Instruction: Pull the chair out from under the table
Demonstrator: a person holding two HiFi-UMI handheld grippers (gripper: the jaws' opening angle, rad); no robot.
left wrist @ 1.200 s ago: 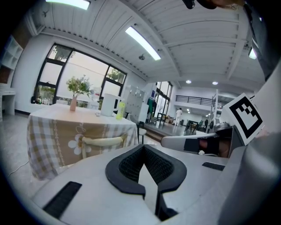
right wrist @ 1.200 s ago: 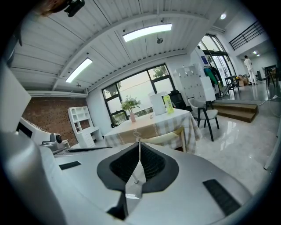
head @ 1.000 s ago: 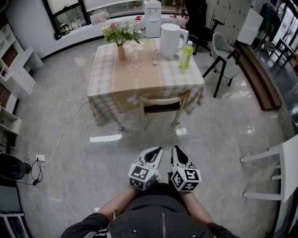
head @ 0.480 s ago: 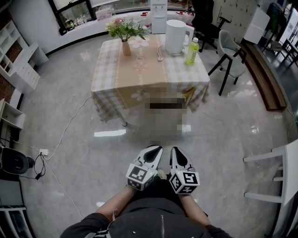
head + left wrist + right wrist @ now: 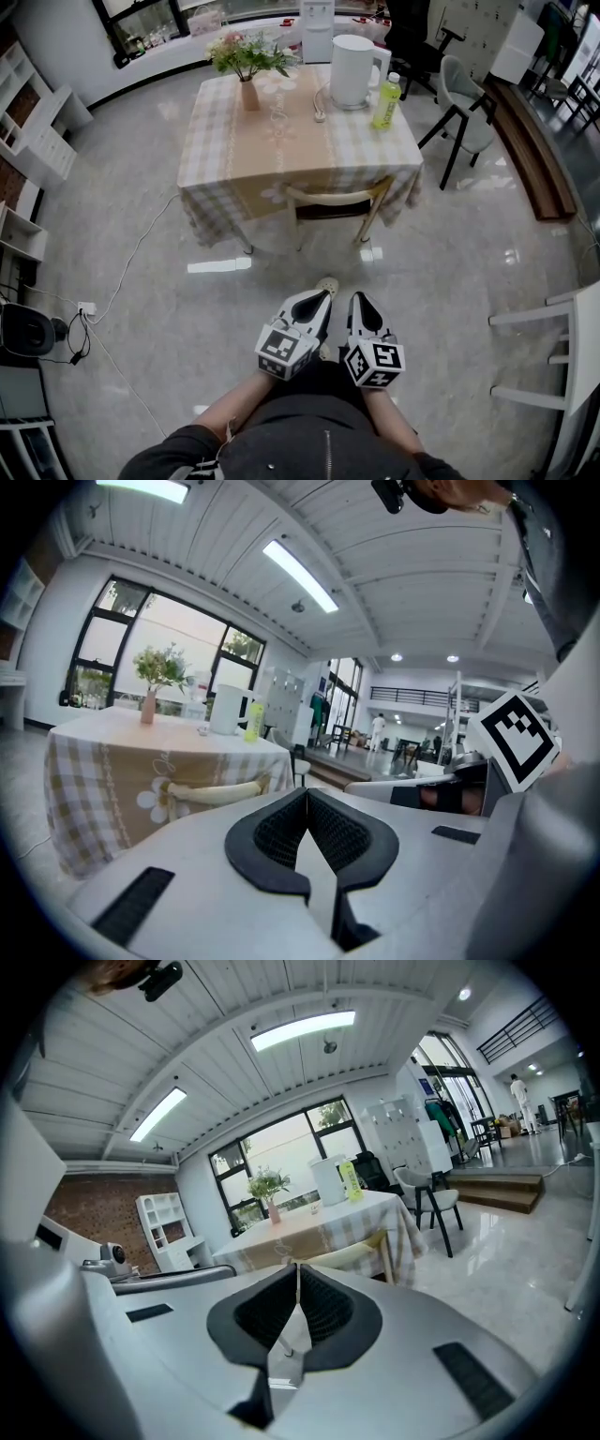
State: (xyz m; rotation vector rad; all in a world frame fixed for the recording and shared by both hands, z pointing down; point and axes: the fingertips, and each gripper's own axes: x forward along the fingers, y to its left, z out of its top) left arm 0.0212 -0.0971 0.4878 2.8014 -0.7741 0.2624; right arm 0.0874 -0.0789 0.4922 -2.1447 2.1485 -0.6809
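Note:
A pale wooden chair (image 5: 334, 201) is tucked under the near edge of the table (image 5: 234, 159), which wears a beige checked cloth; only its curved backrest and rear legs show. The backrest also appears in the left gripper view as chair (image 5: 218, 791) and in the right gripper view as chair (image 5: 352, 1251). My left gripper (image 5: 323, 296) and right gripper (image 5: 357, 298) are held side by side close to my body, well short of the chair. Both are shut with nothing between the jaws.
On the table stand a flower vase (image 5: 248, 92), a white kettle (image 5: 351, 70) and a green bottle (image 5: 386, 101). A grey chair (image 5: 459, 112) stands at the right, a white chair (image 5: 553, 356) nearer right, white shelves (image 5: 37, 122) left, a cable (image 5: 131, 272) across the floor.
The table and chair have drawn slightly nearer and shifted in view as my head moved. Both grippers stay together, shut, in nearly the same place.

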